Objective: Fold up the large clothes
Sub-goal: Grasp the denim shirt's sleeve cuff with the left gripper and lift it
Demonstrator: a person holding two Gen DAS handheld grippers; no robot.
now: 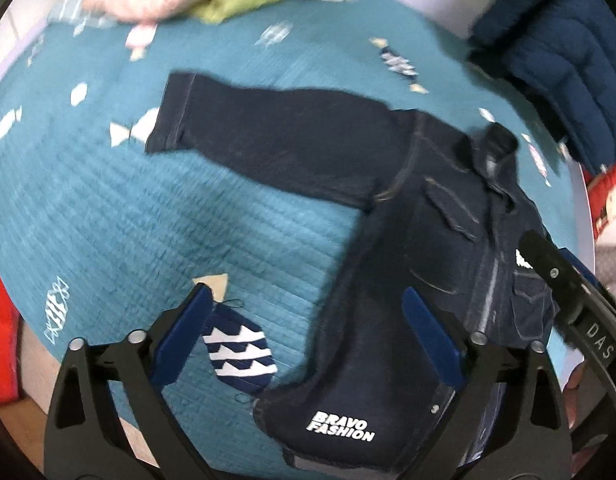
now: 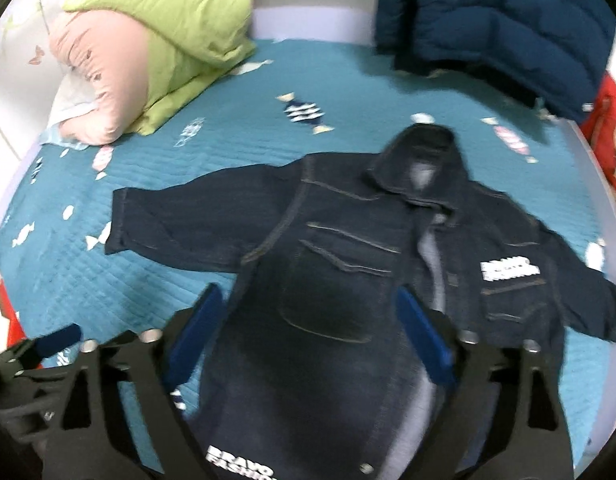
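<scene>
A dark denim jacket [image 1: 427,240] lies face up on the teal quilted bed cover [image 1: 148,220], one sleeve [image 1: 268,136] stretched out to the left. My left gripper [image 1: 308,292] is open just above the jacket's lower left corner, near the white "BRAVO FASHION" print [image 1: 339,432]. Its right pad is over denim and its left pad over the bare cover. In the right wrist view the jacket [image 2: 327,280] fills the middle, hood [image 2: 423,156] at the top. My right gripper [image 2: 311,294] is open above the front panel and chest pocket, with nothing pressed between its pads.
Green and pink bedding [image 2: 148,40] is piled at the back left. A dark blue puffer jacket [image 2: 499,28] lies at the back right, with something red [image 2: 607,128] beyond the bed's right edge. The other gripper's black finger [image 1: 563,280] shows at the right.
</scene>
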